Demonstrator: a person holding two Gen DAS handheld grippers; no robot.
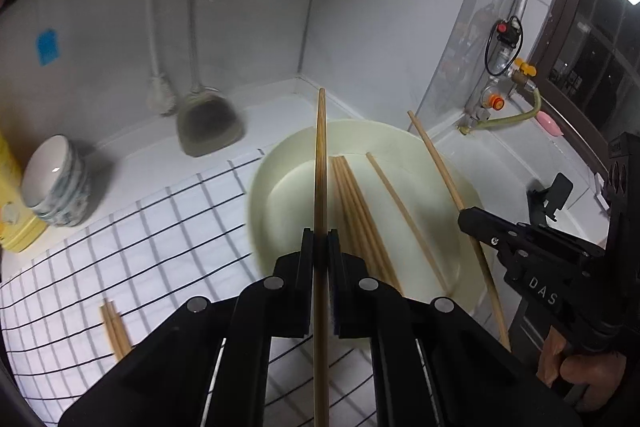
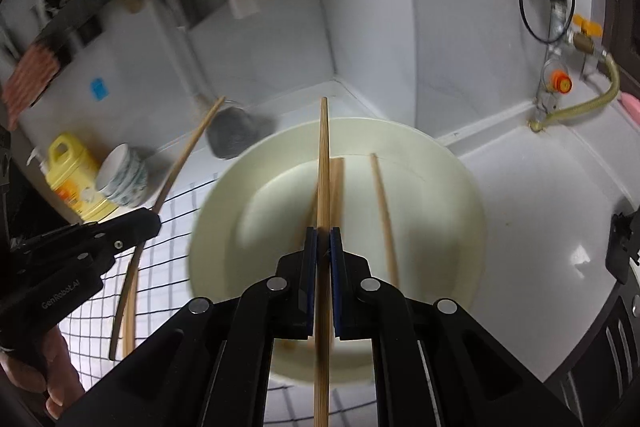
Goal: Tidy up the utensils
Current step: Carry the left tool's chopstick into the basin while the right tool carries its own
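Observation:
My left gripper [image 1: 320, 239] is shut on a wooden chopstick [image 1: 321, 163] and holds it over the left part of a cream plate [image 1: 280, 155]. Several chopsticks [image 1: 360, 211] lie in the plate, one more [image 1: 400, 211] lies apart to their right. My right gripper [image 2: 323, 239] is shut on another chopstick [image 2: 323, 167] above the same plate [image 2: 440, 187]. The right gripper shows in the left wrist view [image 1: 466, 217] with its chopstick [image 1: 440, 167]. The left gripper shows in the right wrist view [image 2: 154, 217] with its chopstick [image 2: 188, 151].
A white cloth with a black grid [image 1: 140, 235] lies under and left of the plate, with two chopsticks [image 1: 114, 327] on it. A stack of bowls [image 1: 56, 183], a yellow bottle [image 2: 70, 179] and a hanging spatula [image 1: 210, 125] are at the left. Gas fittings [image 1: 508, 67] are at the right wall.

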